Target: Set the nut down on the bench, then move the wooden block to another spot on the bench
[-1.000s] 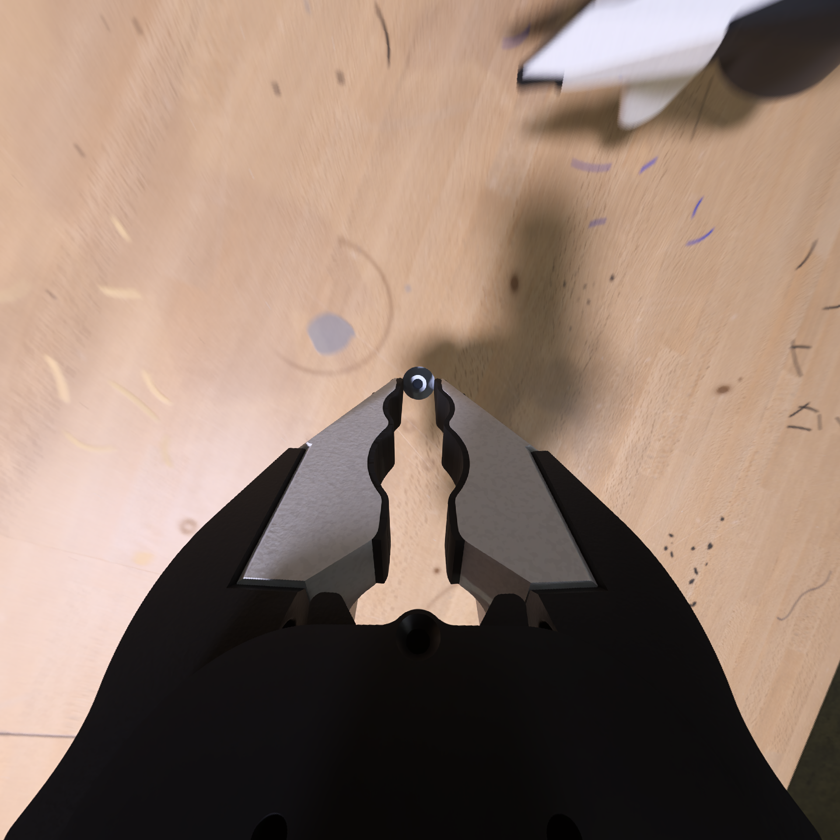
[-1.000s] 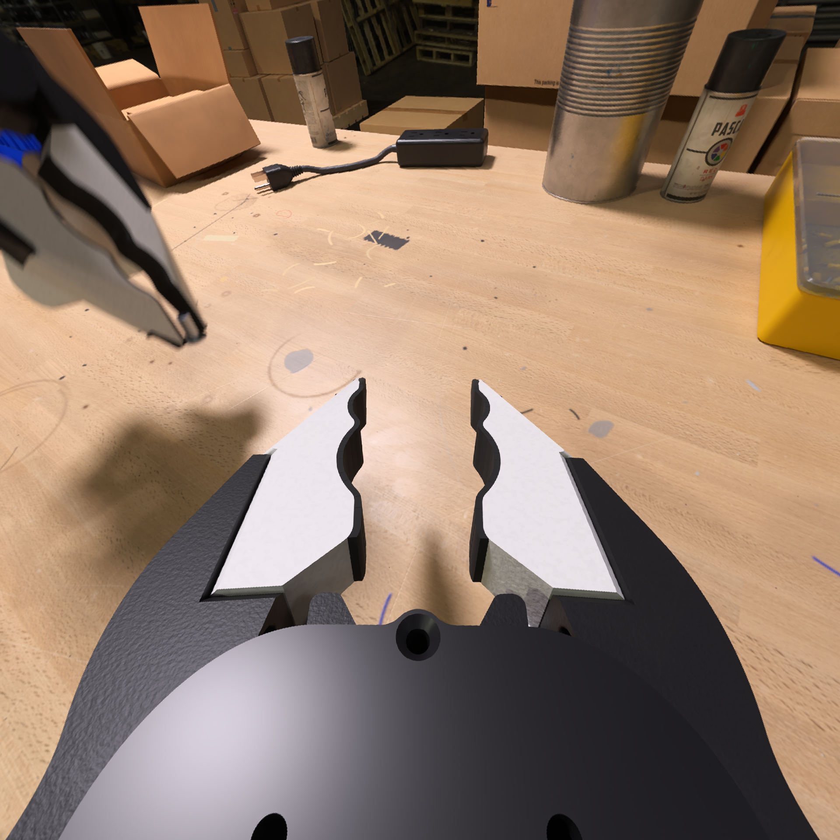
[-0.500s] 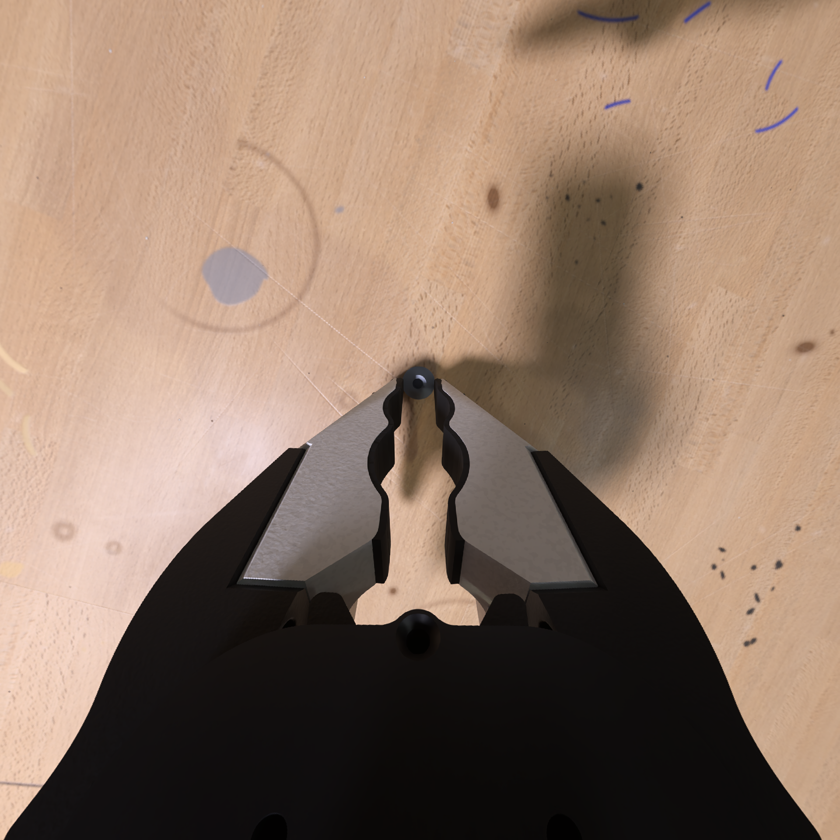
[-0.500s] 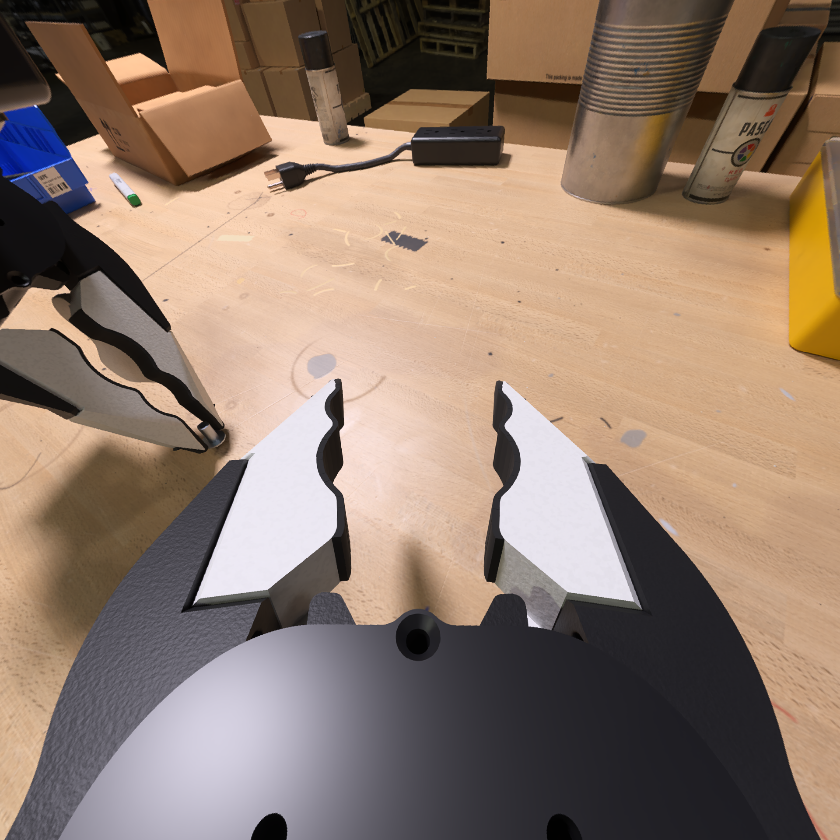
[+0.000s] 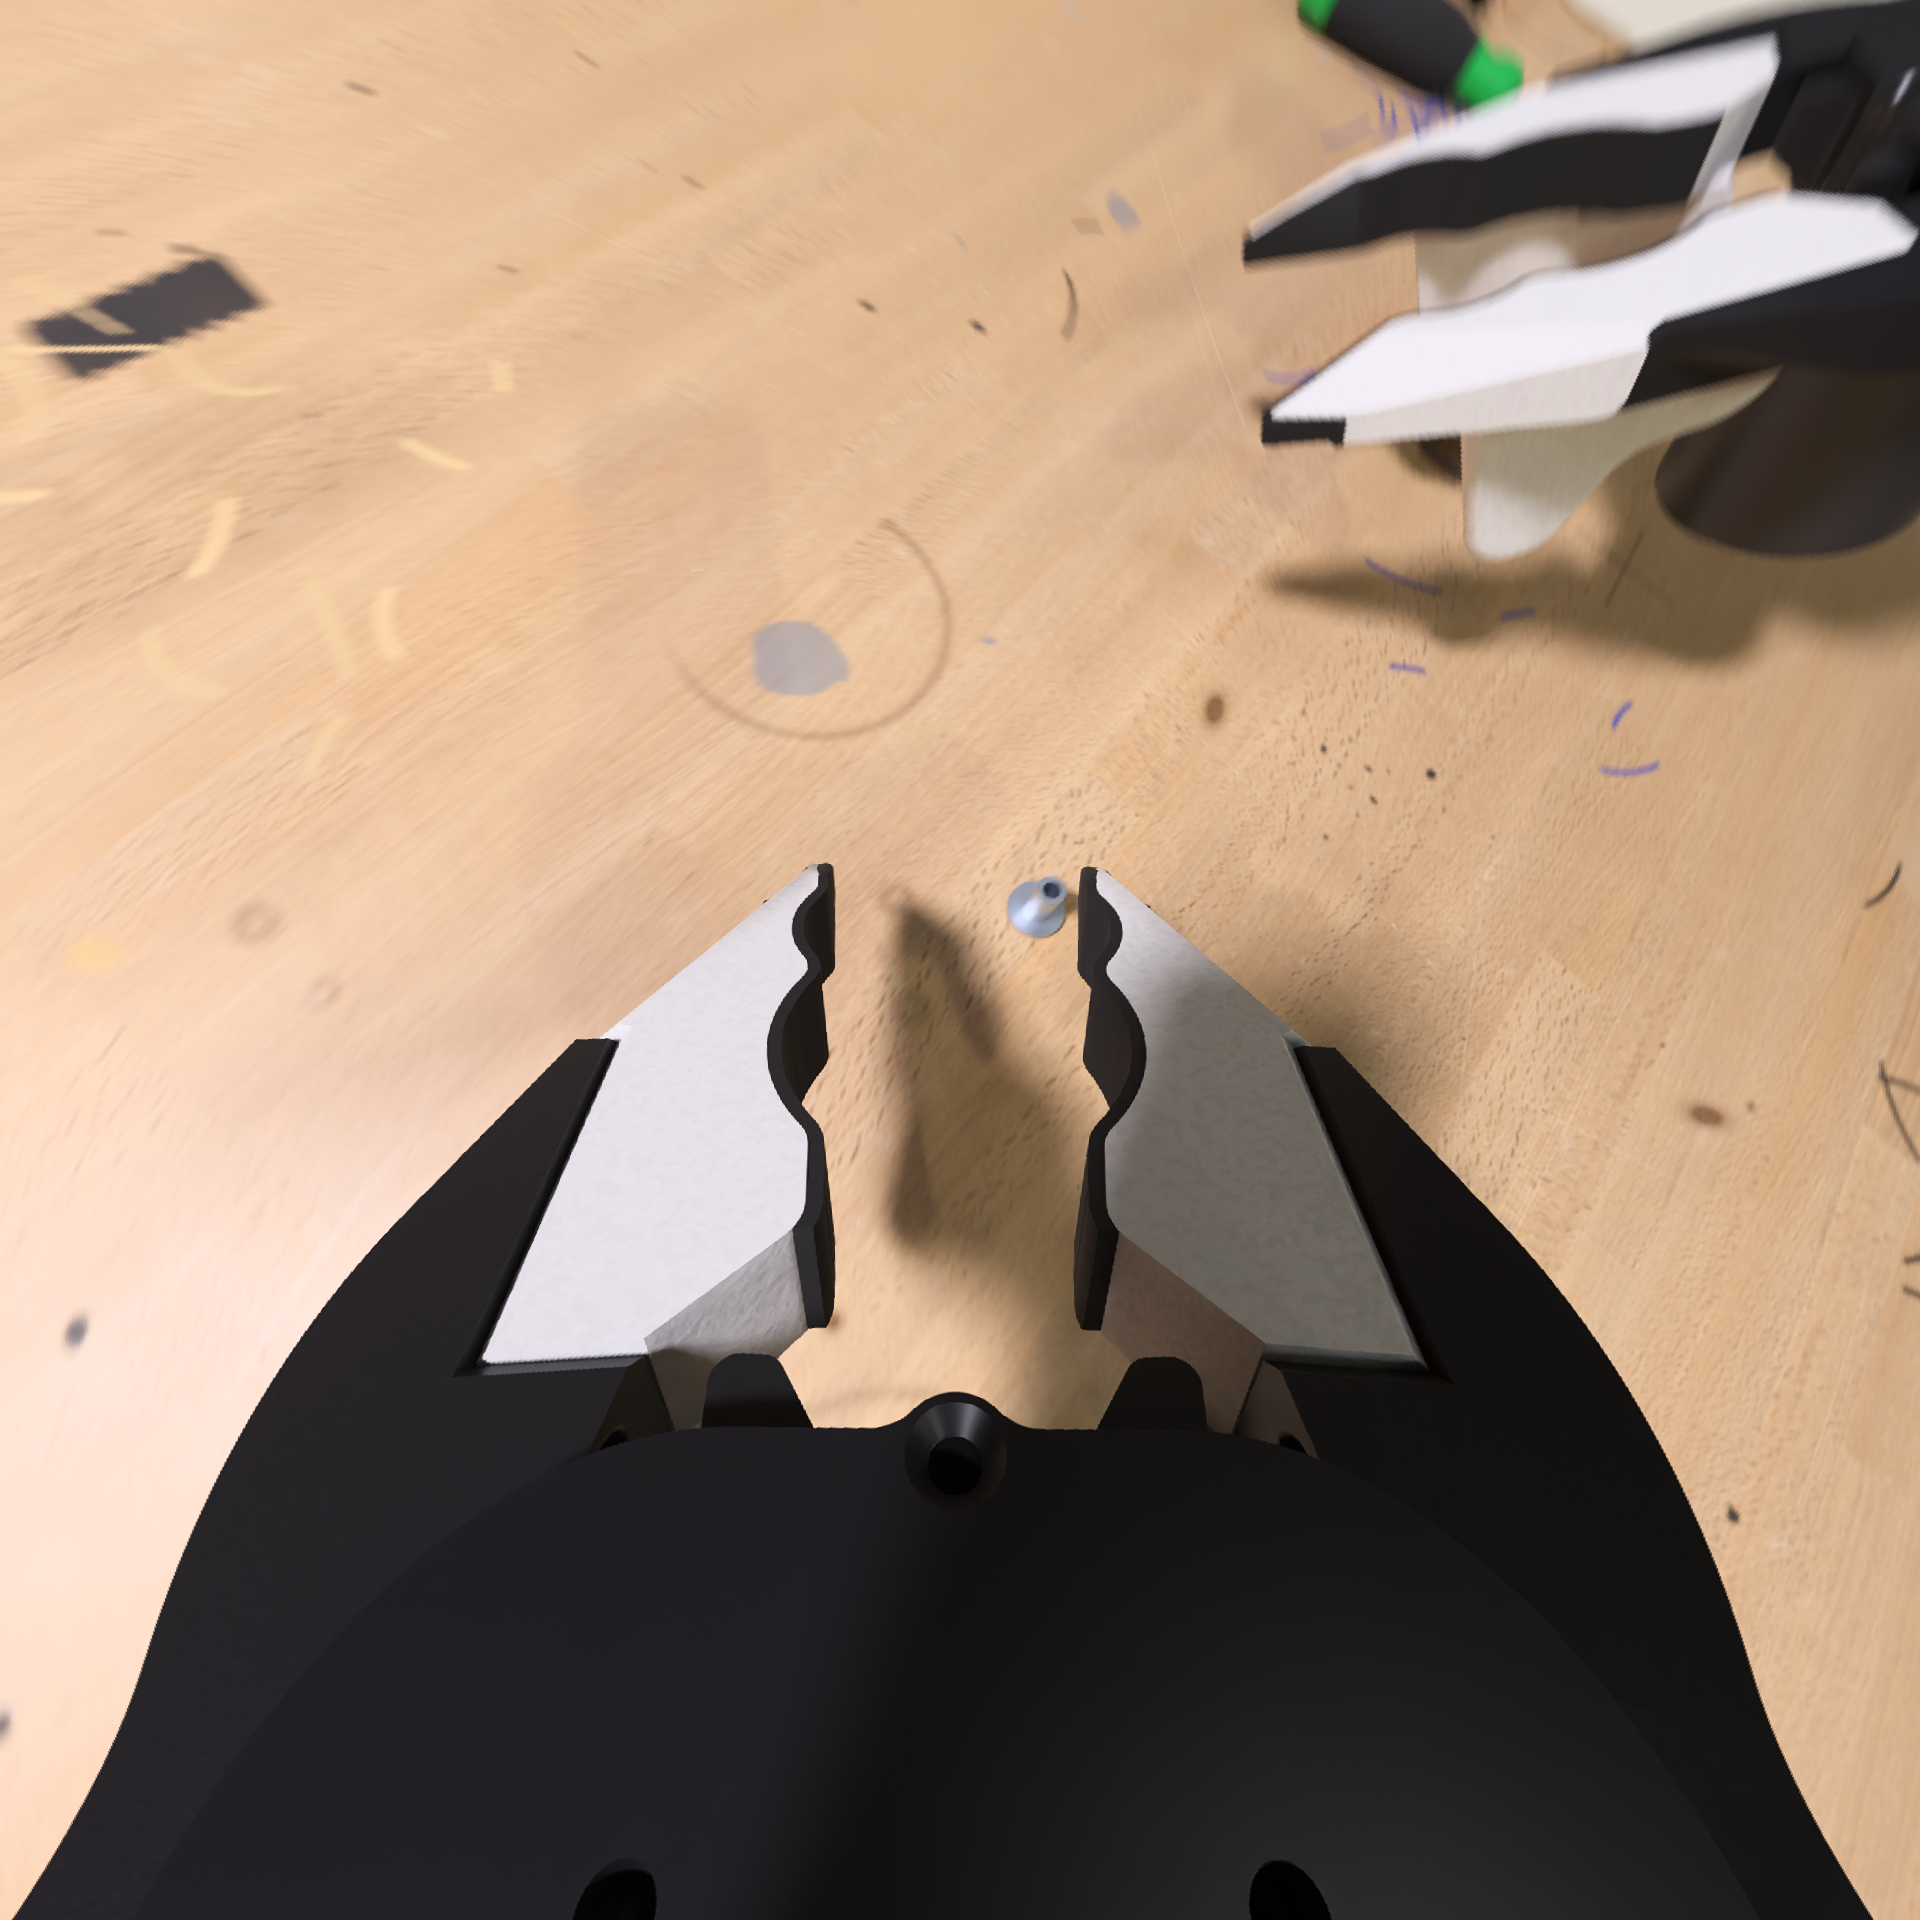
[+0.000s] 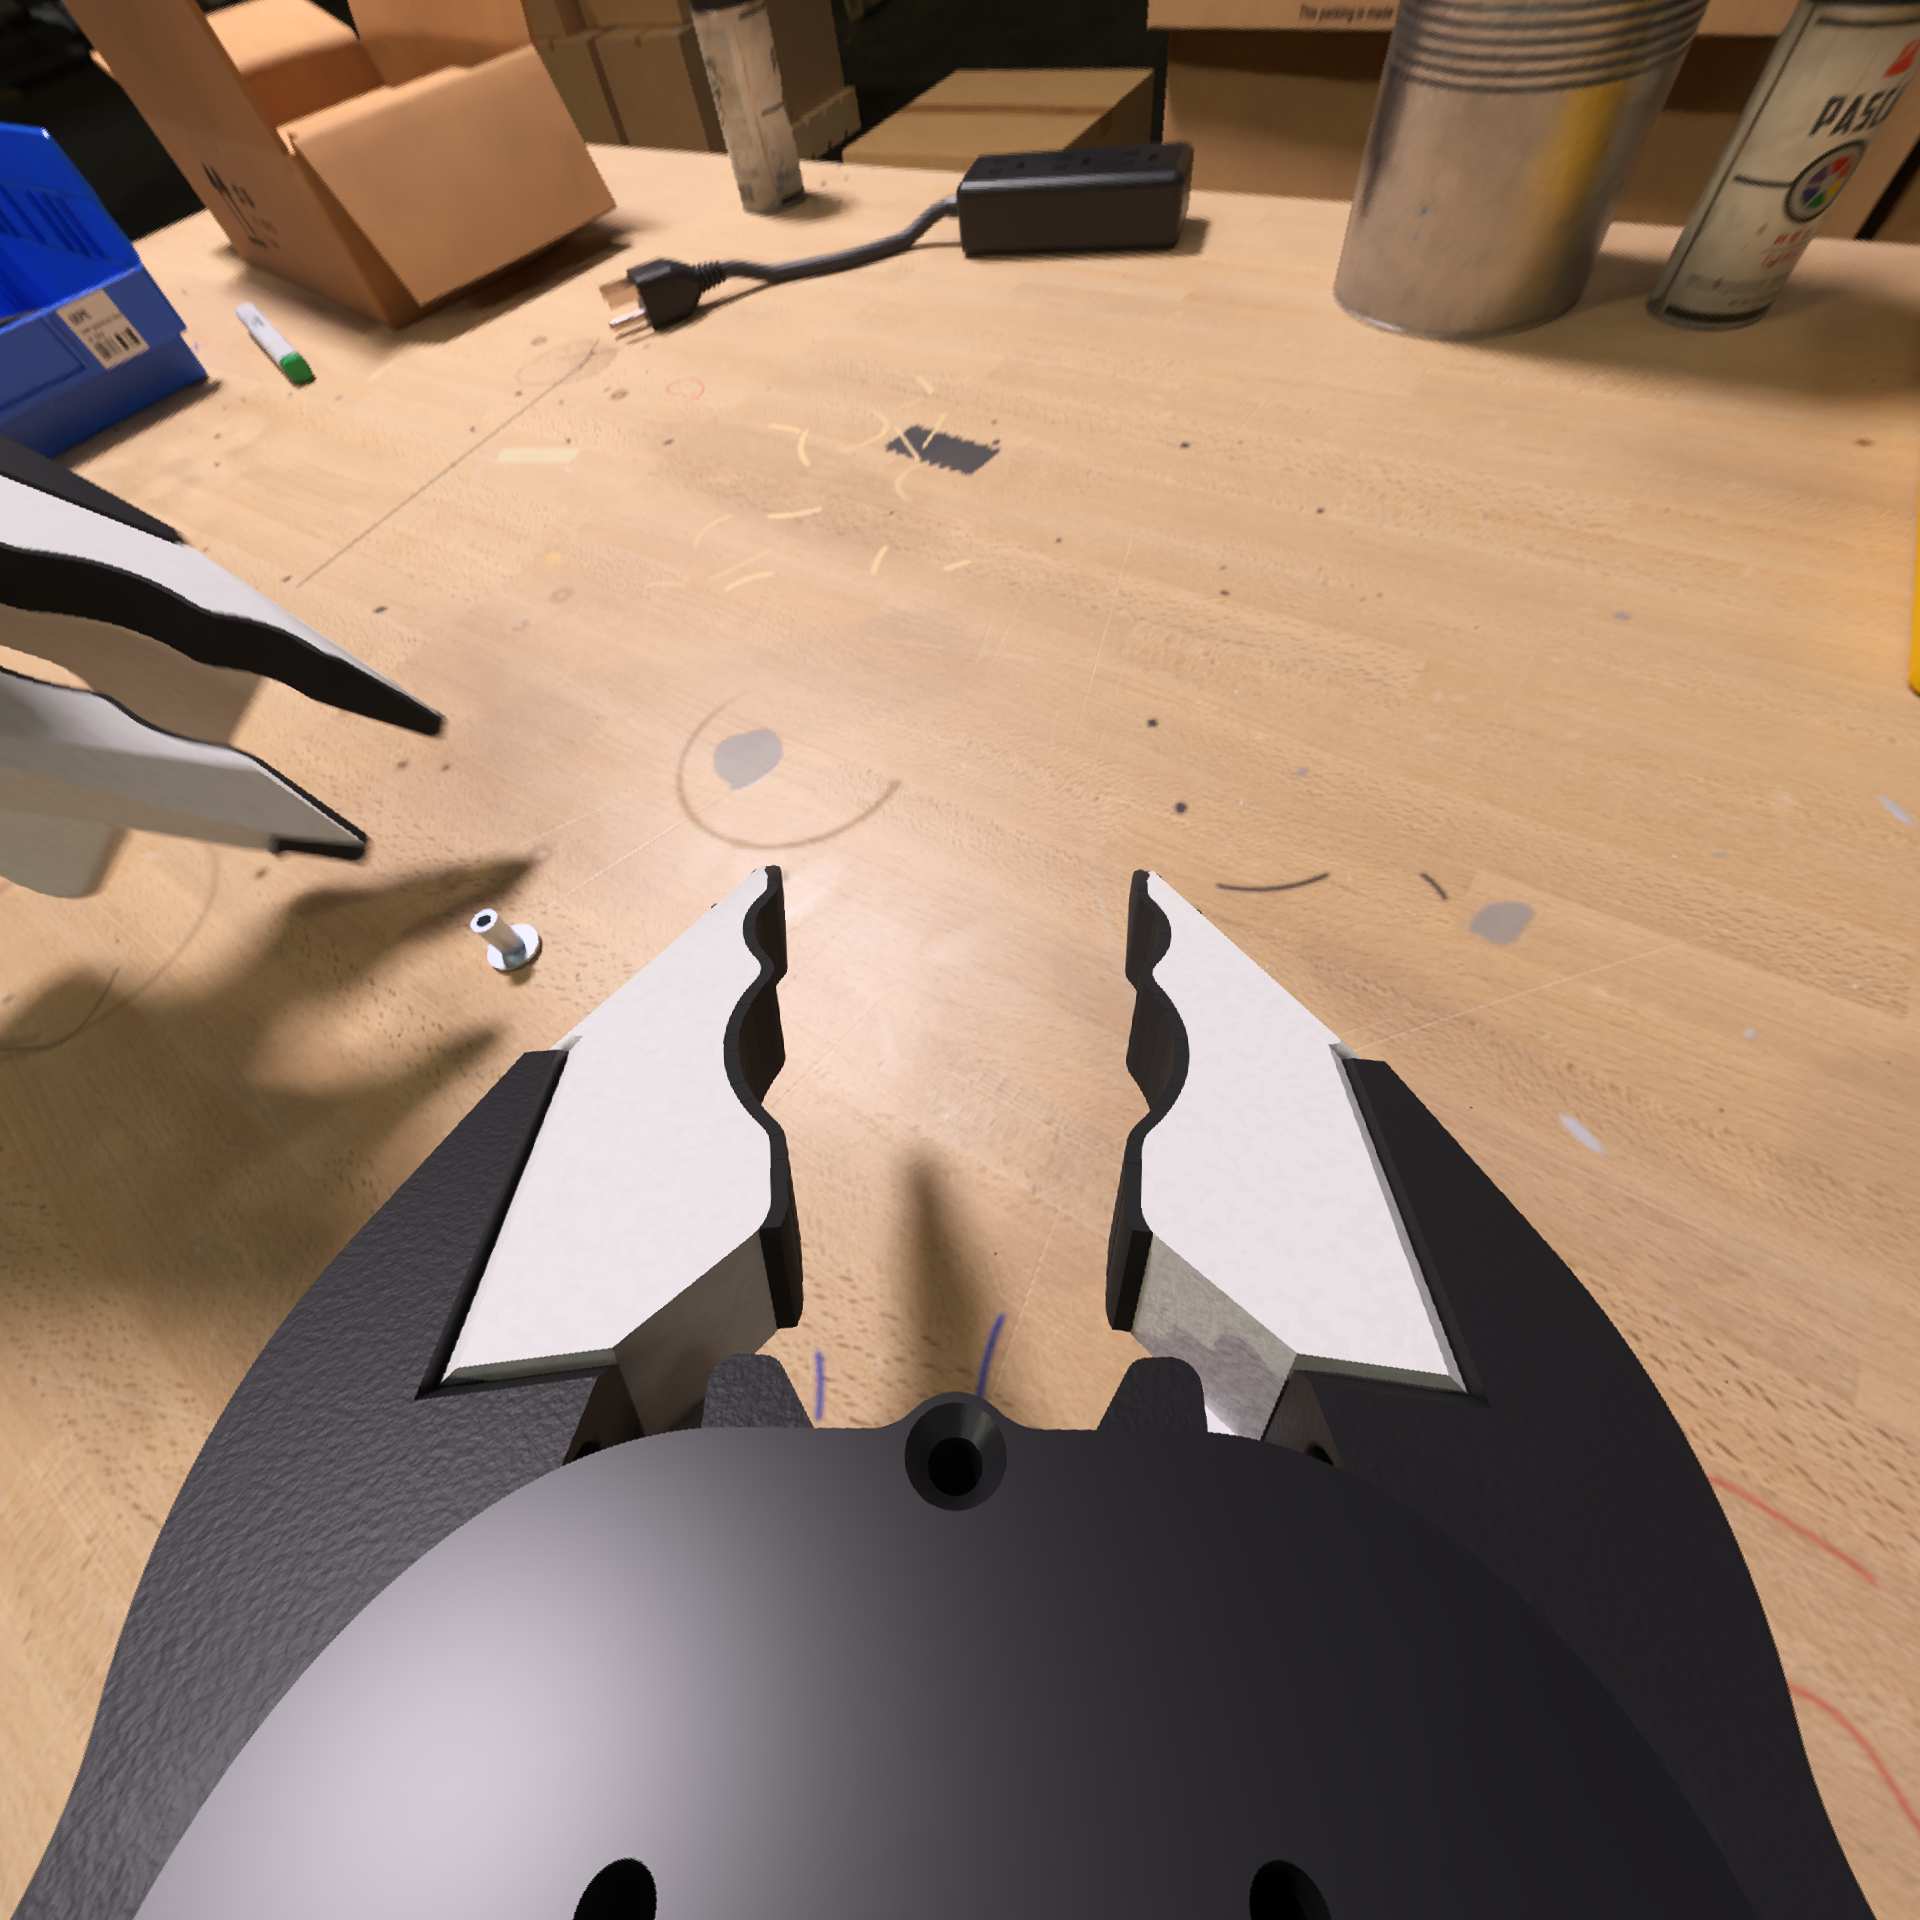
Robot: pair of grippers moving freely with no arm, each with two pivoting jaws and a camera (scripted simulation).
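Nut [image 5: 1037, 906] lies on the bench [image 5: 520, 831], at one o'clock of the wide-open, empty left gripper [image 5: 956, 894] (right gripper [image 6: 956, 894] likewise gaping, empty); lift straight off without nudging it

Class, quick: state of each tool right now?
Left tool: open, empty; small silver metal nut lies on the bench.
Right tool: open, empty.

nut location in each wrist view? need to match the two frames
Left wrist view: the nut lies on the bench at centre, just inside the left gripper's right fingertip, jaws open.
Right wrist view: nut at left of centre, beyond and left of the right gripper, under the left gripper's tips.
Shared landmark: the grey blot inside a ring mark.
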